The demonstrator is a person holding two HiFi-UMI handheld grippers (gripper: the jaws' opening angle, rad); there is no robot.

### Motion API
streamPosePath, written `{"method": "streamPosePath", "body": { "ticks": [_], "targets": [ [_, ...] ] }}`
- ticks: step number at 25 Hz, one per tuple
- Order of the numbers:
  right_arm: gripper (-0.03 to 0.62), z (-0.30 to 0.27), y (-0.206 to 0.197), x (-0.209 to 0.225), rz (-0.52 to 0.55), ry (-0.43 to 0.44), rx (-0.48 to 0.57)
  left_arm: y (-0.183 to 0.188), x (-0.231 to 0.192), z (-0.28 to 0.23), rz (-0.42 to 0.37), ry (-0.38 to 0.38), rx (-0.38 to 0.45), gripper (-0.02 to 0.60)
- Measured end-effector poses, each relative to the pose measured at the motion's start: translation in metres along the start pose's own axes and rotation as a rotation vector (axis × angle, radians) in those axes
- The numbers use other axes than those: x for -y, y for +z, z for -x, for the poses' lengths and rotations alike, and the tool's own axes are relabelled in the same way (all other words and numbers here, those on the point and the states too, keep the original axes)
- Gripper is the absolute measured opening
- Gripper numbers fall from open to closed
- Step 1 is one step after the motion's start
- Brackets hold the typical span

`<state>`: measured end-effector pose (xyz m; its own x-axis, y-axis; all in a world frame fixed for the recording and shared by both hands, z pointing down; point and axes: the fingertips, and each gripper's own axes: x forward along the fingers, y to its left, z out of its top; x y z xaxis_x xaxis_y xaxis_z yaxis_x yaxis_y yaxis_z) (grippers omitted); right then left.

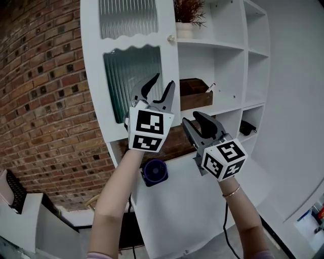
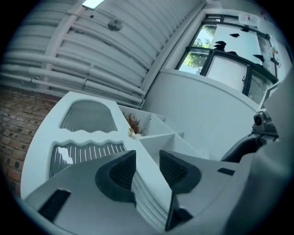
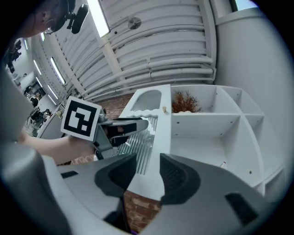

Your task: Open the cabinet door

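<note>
Past the brick wall [image 1: 40,91] on your left, the white cabinet door [image 1: 93,76] with its ribbed glass panes covers the cabinet's left column, and its small knob [image 1: 171,37] sits on the edge next to the open shelves. Your left tongs [image 1: 161,86] are held up in front of the lower pane, parted, with nothing between them. Just to their right and lower, your right tongs [image 1: 197,121] are also parted and empty, with the potted plant [image 1: 188,10] and wooden box [image 1: 195,93] on the shelves beyond.
</note>
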<state>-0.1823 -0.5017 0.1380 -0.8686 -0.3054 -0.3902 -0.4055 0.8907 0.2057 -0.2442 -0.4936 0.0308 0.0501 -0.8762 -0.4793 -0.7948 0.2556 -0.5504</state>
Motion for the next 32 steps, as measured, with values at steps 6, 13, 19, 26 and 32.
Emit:
{"method": "streamPosePath", "body": {
  "ticks": [6,13,19,26,32],
  "targets": [
    [0.15,-0.03,0.018,0.014,0.023,0.034,0.05,0.019,-0.016,-0.049,-0.177,0.058,-0.054,0.155],
    [0.15,-0.052,0.028,0.024,0.017,0.06,0.091,0.036,-0.034,-0.091,-0.276,0.114,-0.095,0.156],
    [0.15,-0.057,0.035,0.034,0.016,0.065,0.118,0.048,-0.043,-0.116,-0.343,0.148,-0.125,0.157],
    [0.15,-0.057,0.029,0.047,-0.003,0.063,0.121,0.042,-0.046,-0.133,-0.4,0.161,-0.187,0.156],
    [0.15,-0.057,0.021,0.053,-0.02,0.071,0.105,0.04,-0.047,-0.137,-0.394,0.178,-0.2,0.143]
  ]
}}
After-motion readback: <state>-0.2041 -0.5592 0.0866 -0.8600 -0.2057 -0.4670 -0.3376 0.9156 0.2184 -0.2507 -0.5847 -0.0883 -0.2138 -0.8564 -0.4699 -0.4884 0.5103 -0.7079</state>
